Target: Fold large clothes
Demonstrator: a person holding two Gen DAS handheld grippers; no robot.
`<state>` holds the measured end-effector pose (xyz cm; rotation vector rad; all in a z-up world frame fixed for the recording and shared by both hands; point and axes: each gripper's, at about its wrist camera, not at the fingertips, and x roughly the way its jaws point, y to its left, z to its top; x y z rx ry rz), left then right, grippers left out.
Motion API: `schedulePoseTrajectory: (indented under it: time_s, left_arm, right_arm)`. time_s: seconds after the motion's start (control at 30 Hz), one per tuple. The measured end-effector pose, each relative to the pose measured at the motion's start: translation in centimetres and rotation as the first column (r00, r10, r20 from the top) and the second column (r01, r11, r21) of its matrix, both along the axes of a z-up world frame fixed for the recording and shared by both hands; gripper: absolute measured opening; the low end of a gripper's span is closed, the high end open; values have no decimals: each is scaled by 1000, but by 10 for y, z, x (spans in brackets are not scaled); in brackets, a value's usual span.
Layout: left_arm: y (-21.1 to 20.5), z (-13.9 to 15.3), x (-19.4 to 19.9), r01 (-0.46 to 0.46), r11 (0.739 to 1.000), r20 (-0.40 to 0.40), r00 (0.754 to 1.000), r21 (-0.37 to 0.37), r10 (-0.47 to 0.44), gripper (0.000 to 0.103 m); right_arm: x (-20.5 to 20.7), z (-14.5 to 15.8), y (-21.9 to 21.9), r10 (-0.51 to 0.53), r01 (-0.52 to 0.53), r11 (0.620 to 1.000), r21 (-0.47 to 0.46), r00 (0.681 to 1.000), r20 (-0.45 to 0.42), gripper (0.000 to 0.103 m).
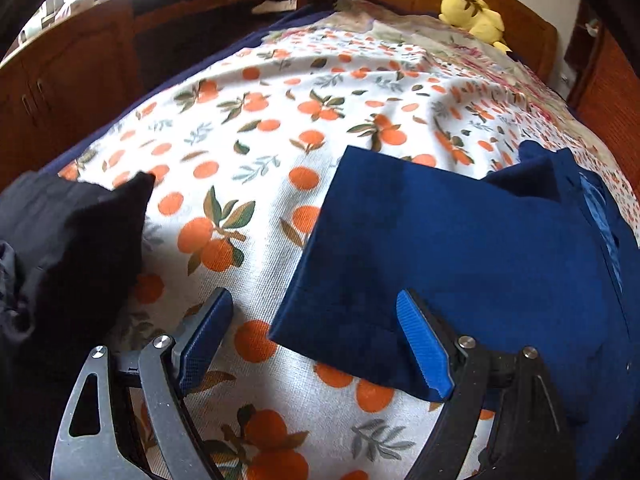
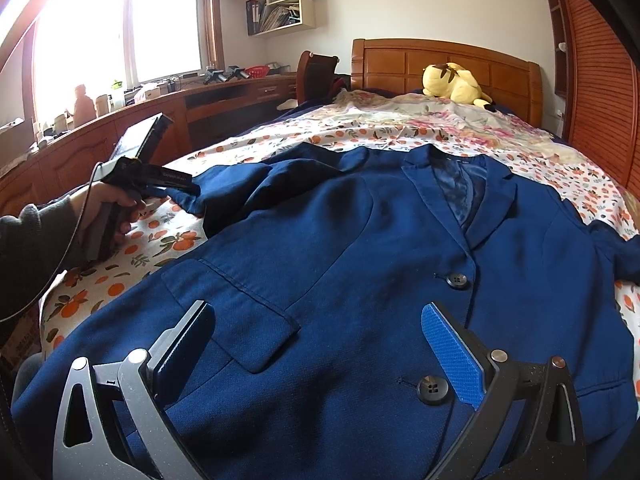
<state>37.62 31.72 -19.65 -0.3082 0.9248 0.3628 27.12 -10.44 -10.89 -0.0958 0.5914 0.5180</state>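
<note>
Jacket: a navy jacket [image 2: 344, 240] lay front-up on the bed, collar toward the headboard, its two dark buttons fastened.
Left gripper: the left gripper [image 1: 316, 336] pointed steeply down at the bed; its jaws stood wide and held nothing.
Between left jaws: the corner of the folded sleeve [image 1: 420, 248] and bare sheet lay in the gap; the right-hand jaw sat over the sleeve's edge, and the pictures did not show whether it touched the cloth.
Right gripper: the right gripper [image 2: 320, 344] hovered low over the jacket's front; its jaws stood wide, empty.
Between right jaws: the flap of the pocket [image 2: 244, 320] lay ahead of the left-hand jaw, and the lower button [image 2: 432, 390] just beside the right-hand jaw.
Hand: in the right wrist view a hand [image 2: 108, 216] in a dark sleeve held the left gripper's handle, far left of the right jaws, its nose at the sleeve.
Sheet: the sheet [image 1: 248, 128] was white with an orange-fruit print.
Dark cloth: a black garment [image 1: 68, 240] lay left of the left jaws.
Toy: a yellow plush [image 2: 452, 84] sat by the headboard [image 2: 400, 60], far beyond both jaws.
</note>
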Motion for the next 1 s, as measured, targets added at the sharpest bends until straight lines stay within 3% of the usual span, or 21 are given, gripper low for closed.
schedulePoseTrajectory:
  time_s: [0.1, 0.17, 0.27, 0.3, 0.47, 0.6, 0.77, 1.0]
  left_arm:
    - [-1, 1, 1, 1, 1000, 3, 1000, 7, -1, 82]
    - [-6, 4, 4, 32, 999, 0, 999, 15, -32, 48]
    - [-23, 12, 11, 95, 995, -29, 995, 24, -94, 18]
    - [-28, 16, 13, 107, 994, -39, 994, 34, -106, 13]
    - [-76, 67, 7, 187, 975, 21, 981, 116, -191, 12]
    - [-127, 122, -7, 253, 950, 107, 956, 181, -274, 12]
    - [-187, 177, -27, 327, 920, 207, 906, 214, -370, 12]
    - [-271, 214, -52, 456, 856, 262, 819, 242, -511, 11]
  right_arm:
    - [0, 0, -1, 0, 0, 1000, 2, 1000, 0, 103]
    - [1, 0, -1, 1, -1, 1000, 1, 1000, 1, 103]
    - [1, 0, 0, -2, 2, 1000, 1, 1000, 2, 103]
    - [1, 0, 0, -2, 2, 1000, 1, 1000, 3, 103]
    - [-2, 0, 0, -6, 6, 1000, 5, 1000, 14, 103]
    - [-4, 3, -6, -17, 17, 1000, 20, 1000, 5, 103]
    - [-13, 13, -21, -29, 28, 999, 45, 1000, 12, 103]
    - [-20, 28, -56, -96, 93, 994, 63, 994, 50, 103]
